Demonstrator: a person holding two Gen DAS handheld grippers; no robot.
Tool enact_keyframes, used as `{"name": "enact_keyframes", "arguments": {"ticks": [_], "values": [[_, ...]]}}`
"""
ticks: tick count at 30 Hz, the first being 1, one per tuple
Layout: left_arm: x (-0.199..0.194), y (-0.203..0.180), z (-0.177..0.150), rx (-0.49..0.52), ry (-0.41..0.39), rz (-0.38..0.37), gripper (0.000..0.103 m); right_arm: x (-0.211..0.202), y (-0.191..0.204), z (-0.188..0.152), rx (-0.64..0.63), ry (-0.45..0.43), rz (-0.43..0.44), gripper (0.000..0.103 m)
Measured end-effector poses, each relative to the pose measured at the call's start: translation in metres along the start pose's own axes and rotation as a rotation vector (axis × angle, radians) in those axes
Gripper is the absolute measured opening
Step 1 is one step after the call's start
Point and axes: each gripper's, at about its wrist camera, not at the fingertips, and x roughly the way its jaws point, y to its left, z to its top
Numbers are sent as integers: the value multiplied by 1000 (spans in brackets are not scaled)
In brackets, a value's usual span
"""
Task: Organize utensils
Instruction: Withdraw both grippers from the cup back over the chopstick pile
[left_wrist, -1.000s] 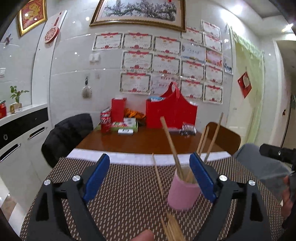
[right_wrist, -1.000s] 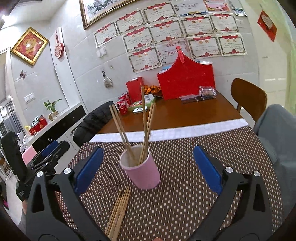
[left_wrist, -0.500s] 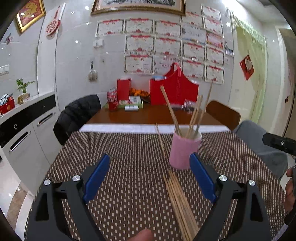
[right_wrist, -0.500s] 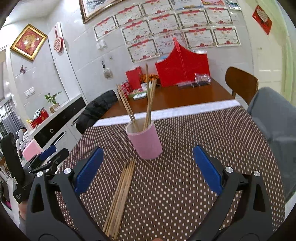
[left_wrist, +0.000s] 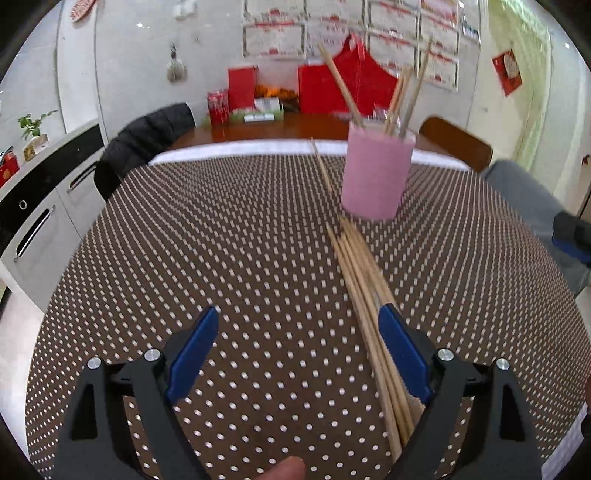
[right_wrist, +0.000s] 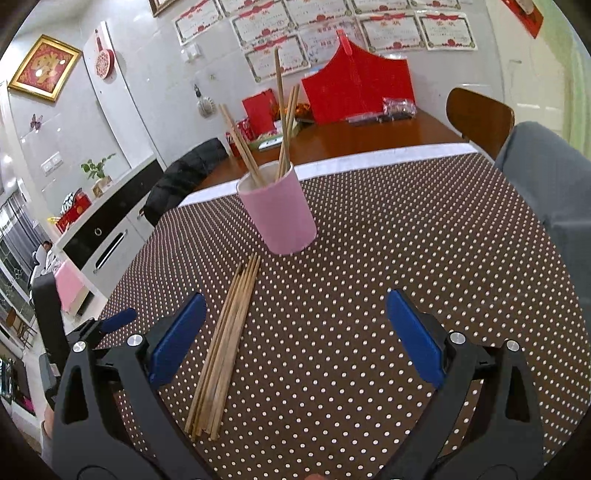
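Near the middle of the brown dotted tablecloth (right_wrist: 406, 240): pink cup (right_wrist: 279, 214), upright, with several chopsticks (right_wrist: 280, 110) standing in it and leaning out to both sides above the rim.

Just in front of the cup, flat on the cloth: loose bundle of chopsticks (right_wrist: 229, 332), laid roughly parallel, far ends close to the cup's base but apart from it, near ends toward the cameras. Beyond the cup on its left, in the left wrist view: one single chopstick (left_wrist: 321, 170), lying alone on the cloth.

Left gripper (left_wrist: 299, 314): gapes wide, grips nothing, hangs tilted down over the cloth. Sits with the bundle running past the inner face of its right-hand blue pad (left_wrist: 402, 354); cannot tell whether pad and sticks touch.

Right gripper (right_wrist: 295, 297): likewise spread wide, nothing between the pads but bare cloth and the bundle, which lies toward its left-hand finger, untouched by either pad. Points toward the cup from the near side.

At the far end of the table, beyond the cloth's white border: bare wood, red paper bag (right_wrist: 358, 88), red boxes and cans. Beside the table: brown chair (right_wrist: 476, 114) on the right, dark jacket (left_wrist: 147, 136) draped over a seat on the left. At the right edge: grey-clad leg (right_wrist: 546, 177) of a person.
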Motion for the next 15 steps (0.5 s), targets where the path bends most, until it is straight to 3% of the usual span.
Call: {"name": "enact_keyframes", "arguments": {"ticks": [7, 15], "values": [[29, -12, -12, 44, 100, 7, 87, 13, 0, -11, -11, 47, 1, 96], [48, -17, -6, 69, 123, 30, 87, 24, -2, -22, -18, 92, -5, 96]]}}
